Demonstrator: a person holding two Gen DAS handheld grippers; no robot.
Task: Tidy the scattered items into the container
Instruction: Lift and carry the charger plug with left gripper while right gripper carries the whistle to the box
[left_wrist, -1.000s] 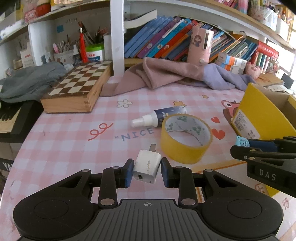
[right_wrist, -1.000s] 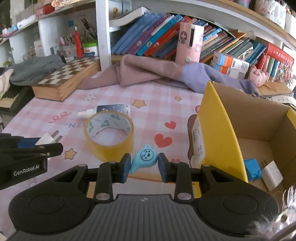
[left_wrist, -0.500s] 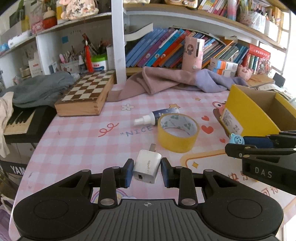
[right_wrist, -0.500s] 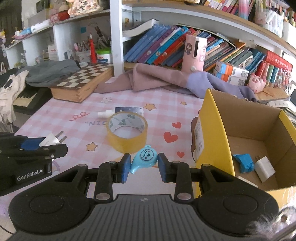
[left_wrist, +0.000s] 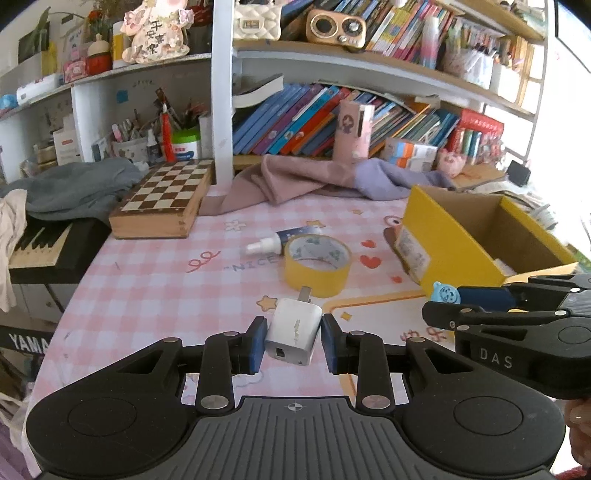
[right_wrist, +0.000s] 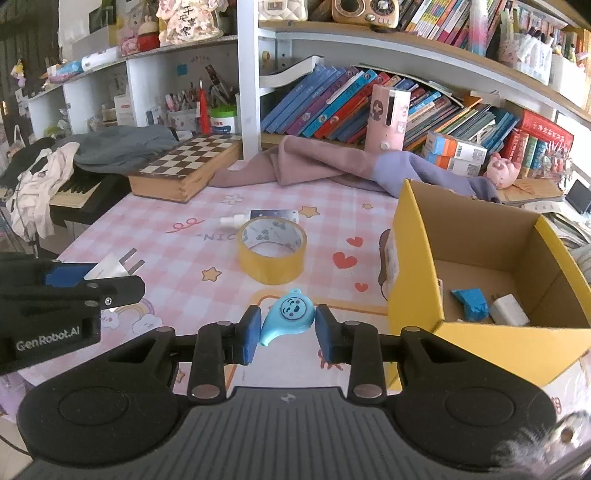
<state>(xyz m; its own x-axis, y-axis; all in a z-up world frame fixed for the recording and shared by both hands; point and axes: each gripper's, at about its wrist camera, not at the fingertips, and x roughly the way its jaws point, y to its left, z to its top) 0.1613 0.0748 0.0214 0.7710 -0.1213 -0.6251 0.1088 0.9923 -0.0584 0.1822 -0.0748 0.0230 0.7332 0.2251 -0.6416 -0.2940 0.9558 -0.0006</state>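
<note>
My left gripper (left_wrist: 293, 341) is shut on a white plug adapter (left_wrist: 293, 332) and holds it well above the table. My right gripper (right_wrist: 286, 330) is shut on a blue smiley-face charm (right_wrist: 288, 315), also raised; it shows at the right of the left wrist view (left_wrist: 445, 293). The yellow cardboard box (right_wrist: 413, 251) stands open at the right with a blue item (right_wrist: 469, 301) and a white charger (right_wrist: 508, 310) inside. A yellow tape roll (right_wrist: 272, 251) and a small spray bottle (right_wrist: 258, 218) lie on the pink tablecloth (right_wrist: 177, 258).
A wooden chessboard box (right_wrist: 184, 168) and a pink-purple cloth (right_wrist: 332, 166) lie at the back of the table. A keyboard (right_wrist: 74, 192) with clothes on it sits off the left edge. Bookshelves (right_wrist: 351, 99) rise behind.
Both grippers have risen and pulled back from the table with their items; the table and box look farther below. The grips have not changed.
</note>
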